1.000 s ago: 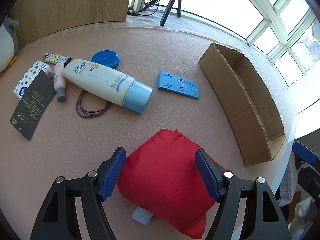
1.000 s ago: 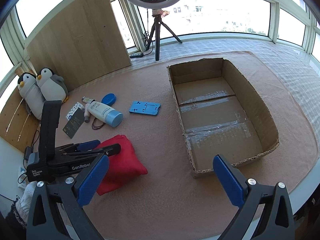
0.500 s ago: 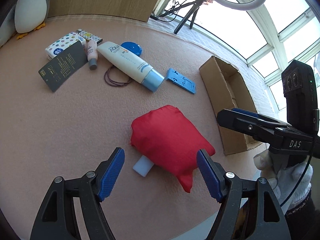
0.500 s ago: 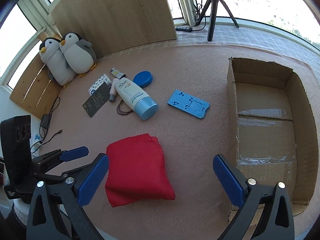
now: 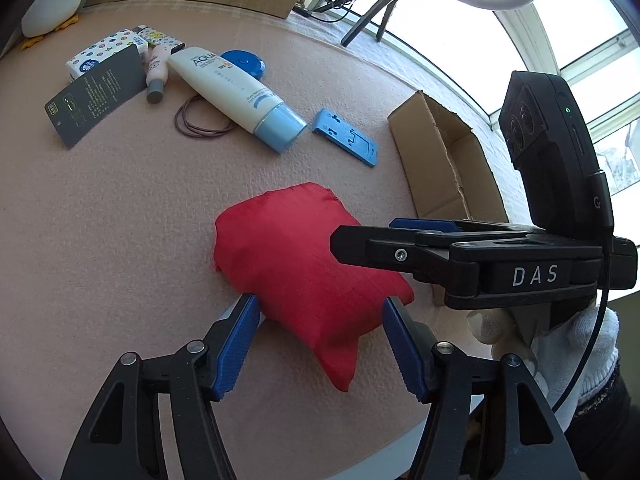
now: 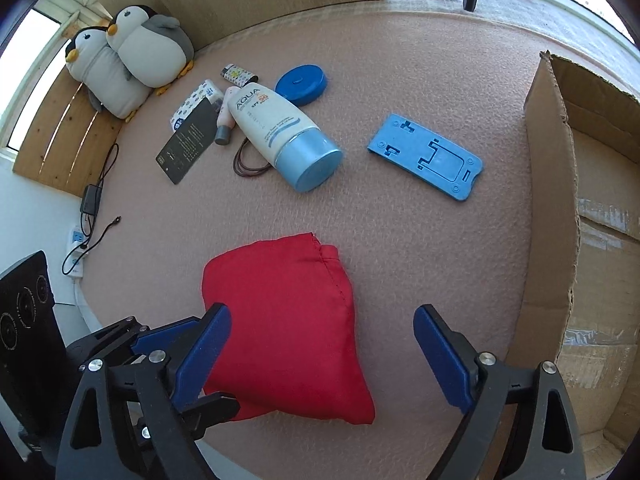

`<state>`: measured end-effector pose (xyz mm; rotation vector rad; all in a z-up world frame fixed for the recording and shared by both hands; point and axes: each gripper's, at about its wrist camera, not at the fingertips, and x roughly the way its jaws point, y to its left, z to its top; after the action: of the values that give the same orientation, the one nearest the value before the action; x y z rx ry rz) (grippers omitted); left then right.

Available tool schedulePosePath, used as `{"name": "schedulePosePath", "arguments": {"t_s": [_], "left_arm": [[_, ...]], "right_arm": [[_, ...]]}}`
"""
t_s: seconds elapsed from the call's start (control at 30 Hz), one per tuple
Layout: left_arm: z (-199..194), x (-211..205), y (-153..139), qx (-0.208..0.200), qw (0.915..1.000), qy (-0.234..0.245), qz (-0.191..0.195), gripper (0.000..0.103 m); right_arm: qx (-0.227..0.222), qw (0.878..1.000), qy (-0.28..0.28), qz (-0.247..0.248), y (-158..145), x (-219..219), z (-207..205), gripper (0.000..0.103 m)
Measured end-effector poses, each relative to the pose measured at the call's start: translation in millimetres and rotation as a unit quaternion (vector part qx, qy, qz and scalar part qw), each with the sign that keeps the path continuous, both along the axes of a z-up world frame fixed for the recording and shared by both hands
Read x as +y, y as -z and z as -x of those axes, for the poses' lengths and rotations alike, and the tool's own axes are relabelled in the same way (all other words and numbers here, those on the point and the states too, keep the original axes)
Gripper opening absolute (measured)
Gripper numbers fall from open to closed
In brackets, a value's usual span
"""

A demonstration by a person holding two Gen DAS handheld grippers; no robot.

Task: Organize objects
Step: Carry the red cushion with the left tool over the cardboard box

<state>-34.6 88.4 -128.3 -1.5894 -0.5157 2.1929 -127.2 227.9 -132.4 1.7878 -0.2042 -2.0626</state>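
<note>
On pink mat, red pouch (image 5: 304, 256) between closing left gripper (image 5: 316, 320) (unpinched), right gripper (image 6: 320, 340) wide.

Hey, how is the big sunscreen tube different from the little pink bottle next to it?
The sunscreen tube is much larger than the little pink bottle. The tube is cream with blue AQUA lettering and a wide light-blue cap; the bottle is pink with a small grey cap. The tube lies over brown hair bands; the bottle lies beside a dark card. Both lie on their sides, touching, caps toward the camera.

Both grippers (image 5: 320, 344) (image 6: 322, 354) low, jaws narrowing
</note>
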Motion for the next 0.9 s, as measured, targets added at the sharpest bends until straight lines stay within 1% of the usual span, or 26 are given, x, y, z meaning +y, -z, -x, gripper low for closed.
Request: {"name": "schedulePosePath", "arguments": {"t_s": [0.07, 0.13, 0.23, 0.37, 0.43, 0.53, 0.67, 0.9], "left_arm": [[0.3, 0.8, 2.2, -0.001, 1.0, 0.001, 0.001, 0.064], [0.8, 0.8, 6.0, -0.006, 1.0, -0.001, 0.0, 0.061], [1.3, -2.2, 8.2, -0.01, 0.9999, -0.007, -0.009, 0.057], [0.9, -2.1, 3.0, -0.005, 0.9999, -0.01, -0.009, 0.057], [0.9, -2.0, -1.8, 0.001, 0.9999, -0.012, -0.011, 0.057], [2.3, -0.6, -11.0, 0.013, 0.9998, -0.013, -0.009, 0.057], [7.7, 10.6, -33.0, 0.039, 0.9992, 0.001, -0.004, 0.057], [16.6, 50.2, -72.3, 0.082, 0.9957, 0.041, -0.011, 0.058]], "right_arm": [[-0.014, 1.0, -0.005, 0.007, 5.3, -2.4, 0.2, 0.087], [-0.028, 0.999, -0.012, 0.015, 10.8, -6.3, 0.0, 0.075], [-0.048, 0.998, -0.012, 0.044, 17.2, -8.0, -0.9, 0.065], [-0.041, 0.998, -0.007, 0.049, 13.7, -8.1, -2.7, 0.061], [-0.03, 0.998, -0.008, 0.05, 7.1, -8.2, -4.5, 0.056], [-0.016, 0.998, -0.004, 0.058, -3.6, -5.0, -6.2, 0.054], [-0.008, 0.997, 0.012, 0.073, -15.4, 4.6, -8.9, 0.053], [0.057, 0.995, 0.042, 0.066, -60.7, 34.6, -21.4, 0.053]]}}
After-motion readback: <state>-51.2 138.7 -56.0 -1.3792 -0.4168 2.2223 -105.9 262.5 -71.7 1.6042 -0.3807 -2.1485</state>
